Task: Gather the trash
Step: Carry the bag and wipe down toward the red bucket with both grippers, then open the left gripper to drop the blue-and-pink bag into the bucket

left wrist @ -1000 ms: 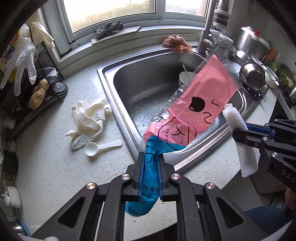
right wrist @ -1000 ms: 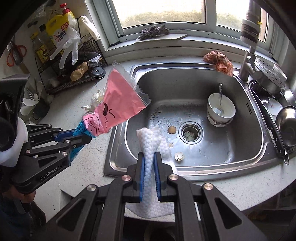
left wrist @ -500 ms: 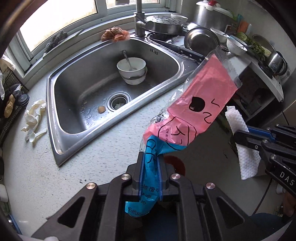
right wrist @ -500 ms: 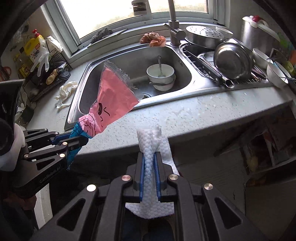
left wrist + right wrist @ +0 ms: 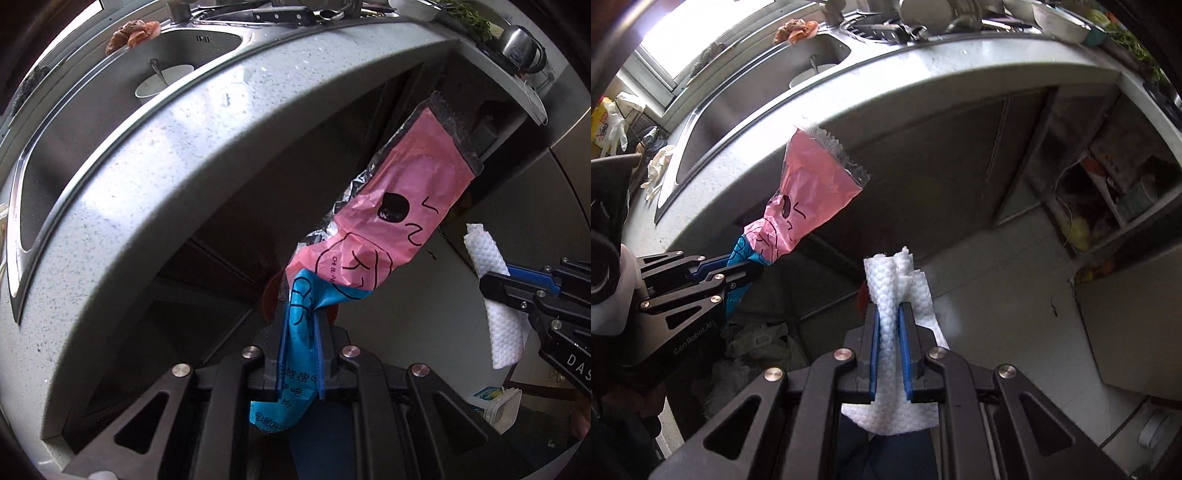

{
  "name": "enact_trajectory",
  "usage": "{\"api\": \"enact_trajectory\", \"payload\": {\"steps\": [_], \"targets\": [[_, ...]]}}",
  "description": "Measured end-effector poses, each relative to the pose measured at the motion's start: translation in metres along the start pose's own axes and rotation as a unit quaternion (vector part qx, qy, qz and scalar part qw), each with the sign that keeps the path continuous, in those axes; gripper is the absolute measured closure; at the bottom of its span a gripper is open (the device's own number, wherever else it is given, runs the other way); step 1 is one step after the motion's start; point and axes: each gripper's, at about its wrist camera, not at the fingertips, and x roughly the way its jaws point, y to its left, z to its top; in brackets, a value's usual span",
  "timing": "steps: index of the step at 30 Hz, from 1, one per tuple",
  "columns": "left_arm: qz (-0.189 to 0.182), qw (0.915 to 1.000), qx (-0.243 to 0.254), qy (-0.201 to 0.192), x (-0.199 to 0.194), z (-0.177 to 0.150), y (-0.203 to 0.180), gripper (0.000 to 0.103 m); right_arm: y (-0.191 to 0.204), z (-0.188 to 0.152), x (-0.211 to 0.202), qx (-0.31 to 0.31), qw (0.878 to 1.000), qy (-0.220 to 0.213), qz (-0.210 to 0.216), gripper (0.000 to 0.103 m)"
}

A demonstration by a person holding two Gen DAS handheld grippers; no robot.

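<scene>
- My left gripper point(image 5: 300, 328) has its fingers pinching a pink and blue wrapper point(image 5: 388, 218), which sticks out beyond the fingertips.
- My right gripper point(image 5: 888, 321) fingers pinch a white paper towel point(image 5: 897, 280).
- Beyond both, the speckled counter point(image 5: 147, 177) edge and sink point(image 5: 74, 122).

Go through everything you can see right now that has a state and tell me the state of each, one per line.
Left gripper: shut on the snack wrapper.
Snack wrapper: crumpled, held up clear of the counter.
Right gripper: shut on the paper towel.
Paper towel: bunched, sticking out beyond the fingers.
White bowl: upright in the sink, utensil in it.
</scene>
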Motion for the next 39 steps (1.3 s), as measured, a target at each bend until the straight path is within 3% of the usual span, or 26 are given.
{"api": "enact_trajectory", "payload": {"steps": [6, 10, 17, 23, 26, 30, 39], "targets": [[-0.008, 0.9996, 0.016, 0.024, 0.063, -0.007, -0.002, 0.092, -0.019, -0.015, 0.047, 0.026, 0.999, 0.024, -0.007, 0.094], [-0.042, 0.9980, 0.025, 0.039, 0.119, -0.020, -0.002, 0.091, -0.031, -0.024, 0.085, 0.034, 0.999, 0.030, -0.017, 0.094], [-0.040, 0.9956, 0.046, 0.070, 0.222, -0.042, 0.009, 0.091, -0.057, -0.046, 0.177, 0.060, 0.997, 0.049, -0.019, 0.094], [-0.038, 0.9950, 0.059, 0.070, 0.278, -0.042, 0.019, 0.091, -0.077, -0.054, 0.229, 0.064, 0.996, 0.064, -0.016, 0.094], [-0.042, 0.9948, 0.061, 0.070, 0.295, -0.042, 0.017, 0.089, -0.087, -0.054, 0.239, 0.062, 0.996, 0.067, -0.017, 0.094], [-0.053, 0.9941, 0.054, 0.078, 0.306, -0.041, 0.015, 0.075, -0.078, -0.057, 0.243, 0.058, 0.996, 0.062, -0.020, 0.094], [-0.050, 0.9920, 0.073, 0.089, 0.302, -0.046, 0.012, 0.075, -0.072, -0.058, 0.248, 0.061, 0.995, 0.075, -0.020, 0.094]]}}
